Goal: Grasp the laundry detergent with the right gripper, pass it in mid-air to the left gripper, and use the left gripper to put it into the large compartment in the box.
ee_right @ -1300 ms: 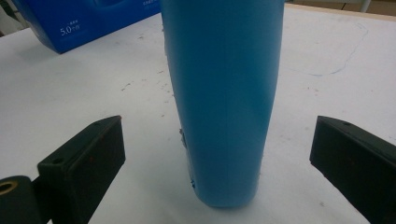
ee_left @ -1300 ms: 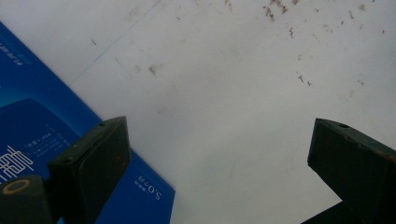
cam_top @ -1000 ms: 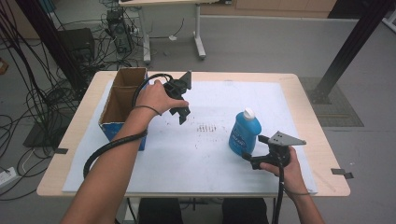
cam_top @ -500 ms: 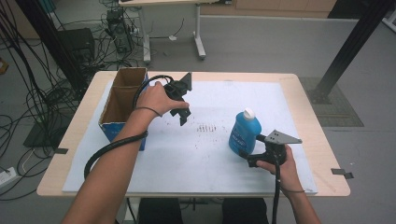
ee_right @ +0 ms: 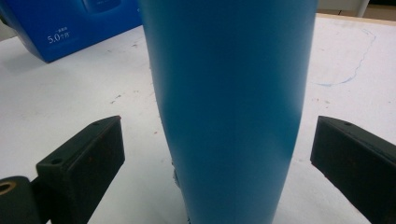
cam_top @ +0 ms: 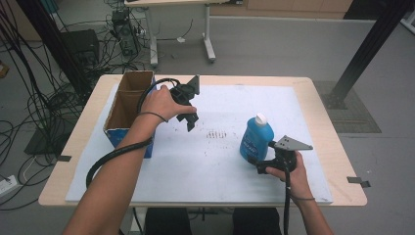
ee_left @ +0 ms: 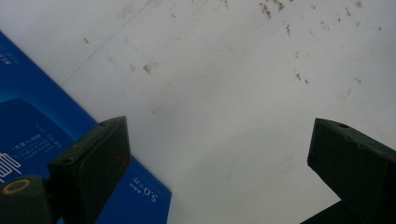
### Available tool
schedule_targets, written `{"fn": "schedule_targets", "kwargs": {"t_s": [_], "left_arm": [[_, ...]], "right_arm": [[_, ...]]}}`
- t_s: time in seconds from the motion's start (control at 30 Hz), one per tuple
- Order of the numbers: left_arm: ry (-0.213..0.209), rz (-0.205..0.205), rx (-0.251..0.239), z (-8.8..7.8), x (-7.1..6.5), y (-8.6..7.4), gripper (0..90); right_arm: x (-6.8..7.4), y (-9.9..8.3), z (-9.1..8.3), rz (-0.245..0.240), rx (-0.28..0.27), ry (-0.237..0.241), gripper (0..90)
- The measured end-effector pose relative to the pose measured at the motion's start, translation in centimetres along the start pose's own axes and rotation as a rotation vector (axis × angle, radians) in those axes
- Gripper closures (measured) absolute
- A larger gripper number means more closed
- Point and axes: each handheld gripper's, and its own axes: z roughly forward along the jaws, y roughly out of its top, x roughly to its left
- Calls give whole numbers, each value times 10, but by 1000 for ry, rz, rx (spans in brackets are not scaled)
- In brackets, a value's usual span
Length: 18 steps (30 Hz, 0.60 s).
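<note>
A concrete floor strewn with cables surrounds the wooden table (cam_top: 323, 122), whose top is covered by a white sheet (cam_top: 215, 161) scuffed with dark specks near its middle. An open cardboard box (cam_top: 128, 105) with blue sides sits toward the table's left edge. The blue bottle (cam_top: 256, 138) with a white cap stands upright on the sheet, toward the right edge and nearer the front.

The right gripper (cam_top: 260, 165) sits low at the bottle's base, jaws spread wide to either side of the body without touching it. The left gripper (cam_top: 190, 121) hangs over the sheet just beside the box, jaws also wide apart and empty.

The bottle looks like smooth, rigid plastic, probably slick, and heavy if full. Its body tapers, so a grip around the lower middle, square across the widest part, seems safest; pinching too high could tip it.
</note>
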Motion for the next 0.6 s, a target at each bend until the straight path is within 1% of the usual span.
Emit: {"fn": "schedule_targets", "kwargs": {"t_s": [0.3, 0.33, 0.4, 0.57, 0.6], "left_arm": [[-3, -1, 1, 1, -1, -1, 66], [1, 6, 3, 0, -2, 0, 66], [-1, 2, -1, 0, -2, 0, 65], [4, 9, -3, 0, -6, 1, 68], [4, 14, 3, 0, -6, 2, 69]], "right_arm": [[0, -2, 6, 4, -9, -4, 34], [1, -3, 6, 4, -11, -5, 34], [1, -4, 7, 2, -15, -8, 36], [4, -5, 12, 8, -25, -11, 37], [4, -6, 13, 7, -26, -11, 37]]}}
